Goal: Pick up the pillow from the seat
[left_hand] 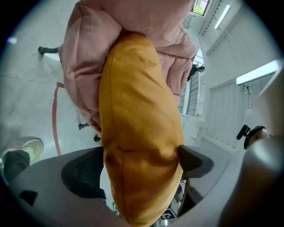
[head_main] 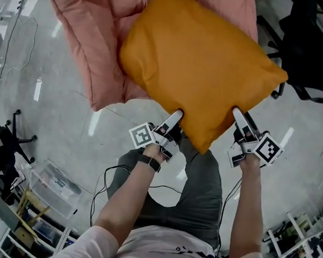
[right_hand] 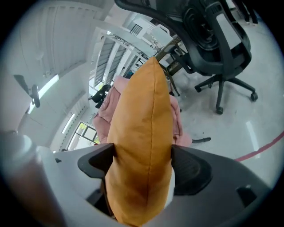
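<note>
An orange pillow (head_main: 195,67) lies over a pink padded seat (head_main: 91,35), its near edge sticking out toward me. My left gripper (head_main: 176,120) and right gripper (head_main: 238,116) each straddle that near edge, one finger above and the other hidden below. In the left gripper view the pillow (left_hand: 137,133) fills the gap of the gripper (left_hand: 142,162); the right jaw tip touches it, with little squeeze. In the right gripper view the pillow (right_hand: 142,146) stands edge-on inside the gripper (right_hand: 143,162), brushing both pads at about its full thickness. Both grippers are open around it.
A black office chair (right_hand: 213,40) stands at the right (head_main: 314,49). A clear plastic box (head_main: 55,186) and shelving sit at the lower left, with cables on the grey floor. A red line (left_hand: 55,115) runs along the floor beside the pink seat (left_hand: 84,57).
</note>
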`<state>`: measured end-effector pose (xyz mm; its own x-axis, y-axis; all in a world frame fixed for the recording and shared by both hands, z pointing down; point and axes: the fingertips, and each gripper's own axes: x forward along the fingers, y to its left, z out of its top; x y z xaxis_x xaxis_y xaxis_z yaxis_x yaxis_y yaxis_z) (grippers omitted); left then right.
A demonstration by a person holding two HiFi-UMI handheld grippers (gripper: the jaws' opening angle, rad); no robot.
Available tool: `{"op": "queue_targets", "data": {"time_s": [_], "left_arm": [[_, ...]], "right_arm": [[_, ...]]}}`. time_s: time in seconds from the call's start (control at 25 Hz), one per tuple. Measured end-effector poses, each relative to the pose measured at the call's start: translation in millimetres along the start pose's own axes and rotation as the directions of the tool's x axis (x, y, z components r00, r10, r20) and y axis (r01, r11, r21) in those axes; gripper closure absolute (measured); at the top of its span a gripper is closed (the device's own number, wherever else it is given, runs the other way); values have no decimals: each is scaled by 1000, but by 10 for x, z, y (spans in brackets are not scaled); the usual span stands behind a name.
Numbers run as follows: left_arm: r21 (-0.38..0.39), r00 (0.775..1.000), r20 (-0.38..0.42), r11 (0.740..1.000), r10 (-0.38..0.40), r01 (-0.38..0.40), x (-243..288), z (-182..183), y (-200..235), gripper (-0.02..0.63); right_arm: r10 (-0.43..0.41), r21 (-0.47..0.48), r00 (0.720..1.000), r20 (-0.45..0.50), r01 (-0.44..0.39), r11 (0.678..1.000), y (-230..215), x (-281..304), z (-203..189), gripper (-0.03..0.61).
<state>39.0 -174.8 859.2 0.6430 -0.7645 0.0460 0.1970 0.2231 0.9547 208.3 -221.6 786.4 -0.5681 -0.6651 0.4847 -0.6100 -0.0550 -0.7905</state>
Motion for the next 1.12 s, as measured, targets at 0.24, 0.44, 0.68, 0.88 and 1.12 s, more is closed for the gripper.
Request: {"op": "queue_targets", "data": {"time_s": [0.24, 0.44, 0.68, 0.88, 1.12], "left_arm": [[17, 997, -50, 998, -53, 54, 65, 14, -87, 171], [11, 999, -27, 1000, -24, 25, 38, 2, -226, 253], [-15, 1000, -24, 1000, 19, -20, -32, -23, -537, 313], [31, 998, -38, 999, 44, -43, -99, -65, -907, 381], [81, 995, -76, 995, 64, -57, -148, -121, -1344, 436]], "right_arm": [[61, 13, 998, -29, -60, 998, 5, 58, 12, 204], [93, 5, 995, -41, -93, 996, 164, 37, 49, 302], [118, 20, 993, -32, -117, 993, 450, -37, 83, 349], [162, 46, 987, -24, -160, 986, 750, -183, 102, 390], [208, 36, 978, -34, -206, 978, 1137, -361, 159, 410]]}}
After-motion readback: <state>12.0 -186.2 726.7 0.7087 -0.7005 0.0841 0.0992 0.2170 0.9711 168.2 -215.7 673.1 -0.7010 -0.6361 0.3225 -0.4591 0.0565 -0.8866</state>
